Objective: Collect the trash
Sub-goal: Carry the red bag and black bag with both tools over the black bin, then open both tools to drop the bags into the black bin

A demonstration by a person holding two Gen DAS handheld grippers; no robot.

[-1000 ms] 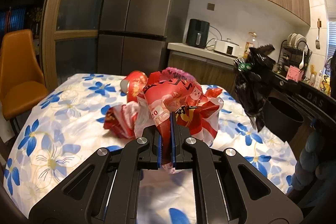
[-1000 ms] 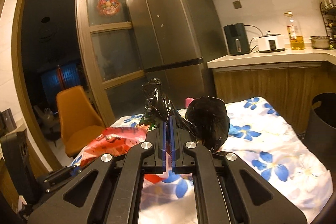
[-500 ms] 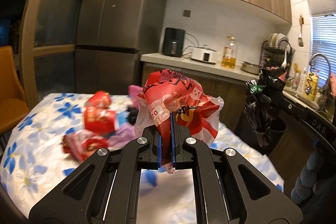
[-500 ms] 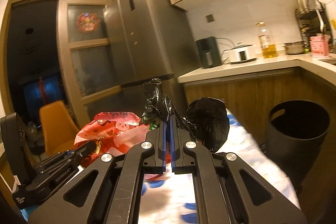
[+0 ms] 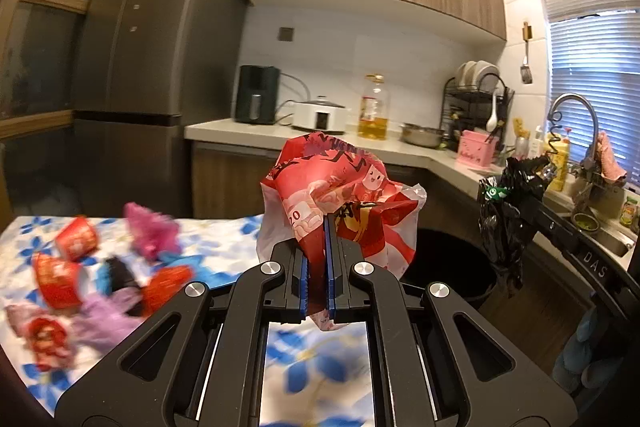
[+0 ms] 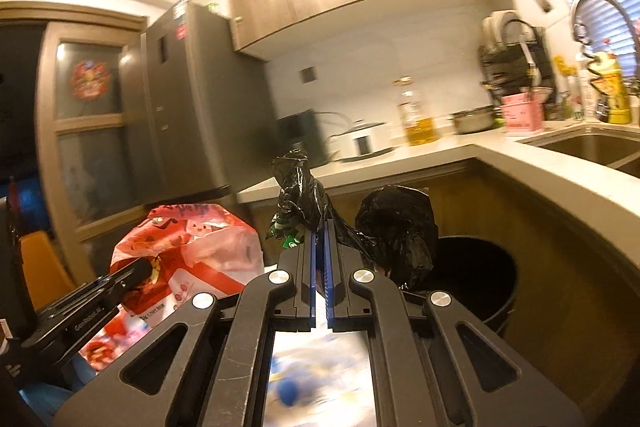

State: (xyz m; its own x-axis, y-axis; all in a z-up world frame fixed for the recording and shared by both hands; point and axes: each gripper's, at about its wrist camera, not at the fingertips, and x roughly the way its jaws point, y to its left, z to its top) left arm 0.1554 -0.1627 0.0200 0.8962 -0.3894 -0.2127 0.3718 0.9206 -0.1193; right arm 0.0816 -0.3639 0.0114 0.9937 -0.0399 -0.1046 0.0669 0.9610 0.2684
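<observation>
While the left gripper (image 5: 316,267) clamps a red bag (image 5: 340,203) at frame centre, only the right view shows the right gripper (image 6: 320,267) pinching a black bag (image 6: 304,195) above the bin (image 6: 480,279).

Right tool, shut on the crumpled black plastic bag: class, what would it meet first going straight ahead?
Probably the round black bin, just beyond the right tool and its black plastic bag; depth is uncertain.

Two grippers, one red bag (image 5: 340,195), one black bag (image 6: 384,227), one bin (image 6: 480,279).

Bin (image 5: 448,267) right of table (image 5: 224,235); wrappers (image 5: 68,267) on table
</observation>
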